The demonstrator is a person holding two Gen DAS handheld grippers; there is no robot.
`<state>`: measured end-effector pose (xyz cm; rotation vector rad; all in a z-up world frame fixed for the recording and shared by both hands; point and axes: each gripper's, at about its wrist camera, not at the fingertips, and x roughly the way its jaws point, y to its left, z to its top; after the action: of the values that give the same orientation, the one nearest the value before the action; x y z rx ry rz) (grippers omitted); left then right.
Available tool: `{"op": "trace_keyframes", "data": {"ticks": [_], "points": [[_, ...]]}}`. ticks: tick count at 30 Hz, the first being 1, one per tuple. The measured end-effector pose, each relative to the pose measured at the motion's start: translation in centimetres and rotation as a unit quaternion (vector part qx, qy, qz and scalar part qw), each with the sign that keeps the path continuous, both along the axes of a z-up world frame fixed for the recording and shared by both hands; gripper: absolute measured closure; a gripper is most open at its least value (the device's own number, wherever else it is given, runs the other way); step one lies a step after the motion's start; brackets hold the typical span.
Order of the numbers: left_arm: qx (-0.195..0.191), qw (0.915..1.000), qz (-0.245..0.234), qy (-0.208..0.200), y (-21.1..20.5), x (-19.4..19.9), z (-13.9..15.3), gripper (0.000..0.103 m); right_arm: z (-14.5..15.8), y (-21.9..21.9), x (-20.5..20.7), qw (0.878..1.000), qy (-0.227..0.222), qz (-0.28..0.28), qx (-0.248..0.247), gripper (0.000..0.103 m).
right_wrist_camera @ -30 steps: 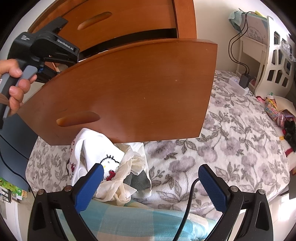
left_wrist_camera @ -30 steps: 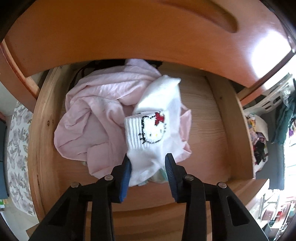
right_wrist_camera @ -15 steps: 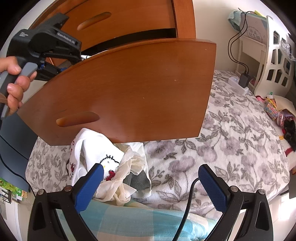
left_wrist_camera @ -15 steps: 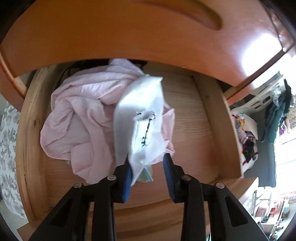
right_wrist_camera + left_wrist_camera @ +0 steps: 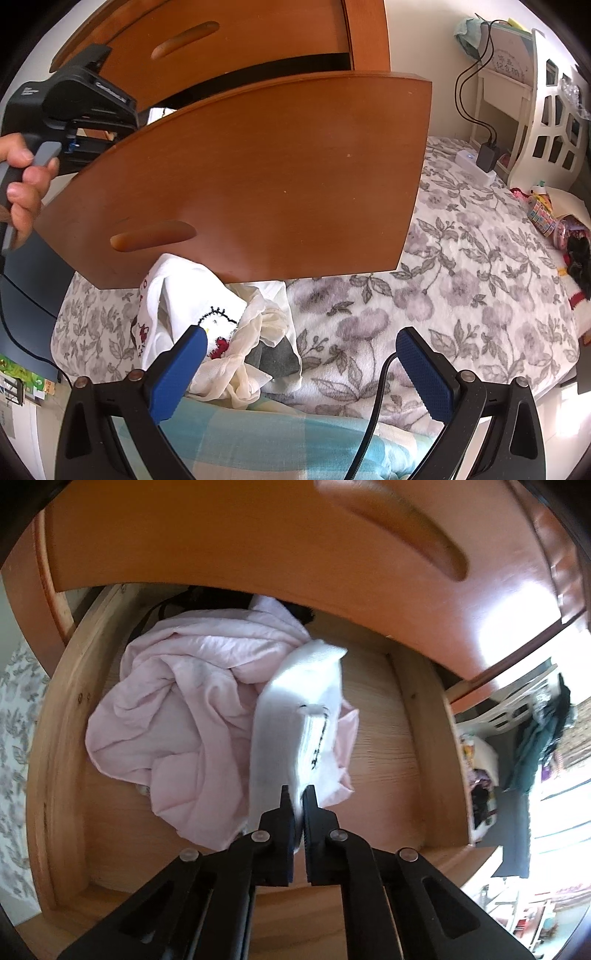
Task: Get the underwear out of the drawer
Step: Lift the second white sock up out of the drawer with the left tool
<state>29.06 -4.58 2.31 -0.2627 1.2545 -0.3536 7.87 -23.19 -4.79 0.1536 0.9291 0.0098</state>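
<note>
In the left wrist view my left gripper (image 5: 297, 794) is shut on a white cartoon-cat garment (image 5: 295, 716), which hangs pinched and lifted above the open wooden drawer (image 5: 55, 746). A crumpled pink garment (image 5: 177, 723) lies in the drawer beneath it. In the right wrist view my right gripper (image 5: 297, 341) stands open over the flowered bedspread (image 5: 461, 280), empty. A pile of white and cream underwear (image 5: 207, 332) with a grey piece lies on the bed by its left finger. A hand (image 5: 22, 192) holds the left gripper body (image 5: 77, 110) behind the drawer front (image 5: 258, 177).
A dark strap and black fabric (image 5: 207, 602) sit at the drawer's back. The upper drawer front (image 5: 295, 546) overhangs the open drawer. A white nightstand (image 5: 506, 88) with charger cables, a white headboard (image 5: 554, 125), and a black cable (image 5: 376, 398) near my right fingers.
My left gripper has closed on the white cartoon-cat garment and raised it, so it now hangs edge-on. The right gripper has stayed still.
</note>
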Motion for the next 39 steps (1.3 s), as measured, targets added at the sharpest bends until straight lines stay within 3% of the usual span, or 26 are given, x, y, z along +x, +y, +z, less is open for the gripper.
{"op": "trace_keyframes", "data": {"ticks": [5,12,17,28,39], "points": [[-0.06,0.9981,0.015,-0.001,1.4,-1.0,0.7,0.1,0.1,0.1,-0.1,1.0,-0.001,-0.001,-0.003,0.0],[-0.114,0.993,0.021,-0.025,2.7,-2.7,3.2,0.101,0.2,0.1,-0.1,1.0,-0.001,-0.001,-0.004,0.0],[-0.16,0.9855,0.028,-0.047,3.7,-4.0,5.0,0.101,0.3,0.1,-0.1,1.0,-0.003,-0.001,-0.005,0.0],[-0.205,0.9737,0.019,-0.097,4.5,-6.5,9.1,0.101,0.3,0.1,-0.2,1.0,-0.002,-0.001,-0.004,0.0],[-0.243,0.9546,-0.003,-0.173,4.9,-9.9,14.6,0.101,0.3,0.1,-0.1,1.0,-0.002,-0.001,-0.004,0.0]]}}
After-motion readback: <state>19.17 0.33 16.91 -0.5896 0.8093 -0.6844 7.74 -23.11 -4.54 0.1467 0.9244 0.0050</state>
